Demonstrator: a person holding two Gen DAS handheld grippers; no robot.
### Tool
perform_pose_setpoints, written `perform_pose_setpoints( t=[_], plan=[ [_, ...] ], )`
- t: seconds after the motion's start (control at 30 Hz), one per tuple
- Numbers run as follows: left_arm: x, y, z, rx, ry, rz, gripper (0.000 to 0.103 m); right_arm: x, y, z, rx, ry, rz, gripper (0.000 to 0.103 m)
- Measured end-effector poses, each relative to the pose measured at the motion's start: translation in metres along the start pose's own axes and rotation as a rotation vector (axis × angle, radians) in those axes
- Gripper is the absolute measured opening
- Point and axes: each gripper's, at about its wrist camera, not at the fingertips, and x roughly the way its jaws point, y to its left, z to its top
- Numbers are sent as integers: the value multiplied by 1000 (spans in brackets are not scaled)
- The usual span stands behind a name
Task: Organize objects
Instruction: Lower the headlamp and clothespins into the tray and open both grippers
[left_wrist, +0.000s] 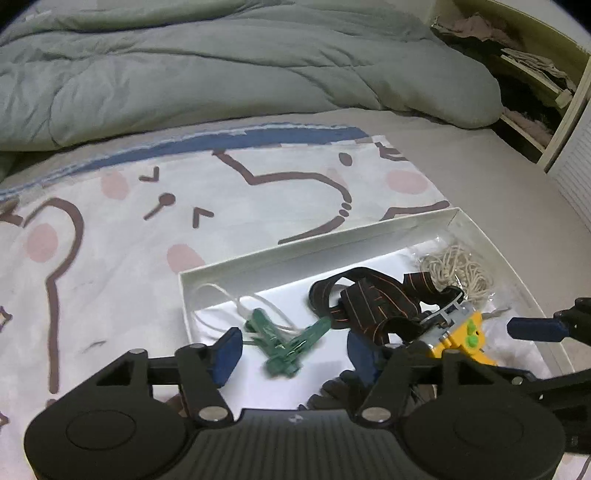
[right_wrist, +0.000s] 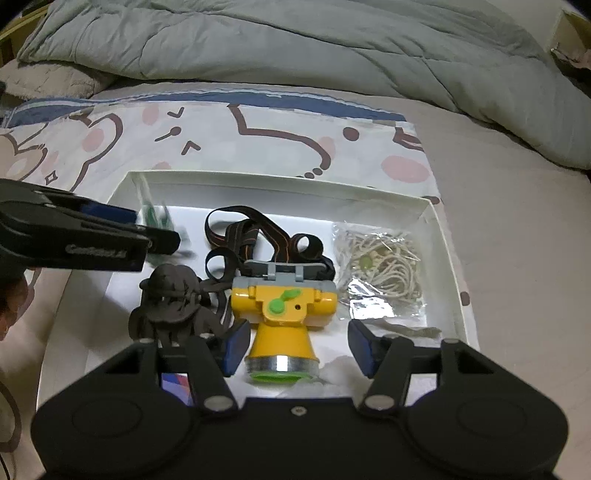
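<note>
A shallow white box (left_wrist: 317, 243) (right_wrist: 280, 181) lies on the bed. In it are a yellow headlamp (right_wrist: 282, 314) (left_wrist: 461, 338) with a black striped strap (left_wrist: 373, 306) (right_wrist: 251, 236), green clips (left_wrist: 288, 341) on a white cord, a clear bag of beige string (right_wrist: 382, 264) (left_wrist: 458, 271), and a dark figurine (right_wrist: 170, 299). My left gripper (left_wrist: 295, 352) is open over the box, above the green clips, which look blurred. My right gripper (right_wrist: 299, 345) is open around the headlamp's lens end, pads apart from it.
A cartoon-print sheet (left_wrist: 147, 206) covers the bed. A grey-green duvet (left_wrist: 221, 66) is bunched at the far side. An open shelf with clutter (left_wrist: 528, 74) stands at the far right. The left gripper also shows in the right wrist view (right_wrist: 92, 229).
</note>
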Motion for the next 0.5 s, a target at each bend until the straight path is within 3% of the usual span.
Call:
perform_pose_setpoints(
  t=[0.3, 0.5],
  plan=[
    [-36, -5, 1, 13, -19, 21, 64, -20, -12, -2, 75, -64, 24, 60],
    [-69, -12, -8, 1, -31, 39, 64, -48, -18, -8, 116, -147, 30, 69]
  ],
)
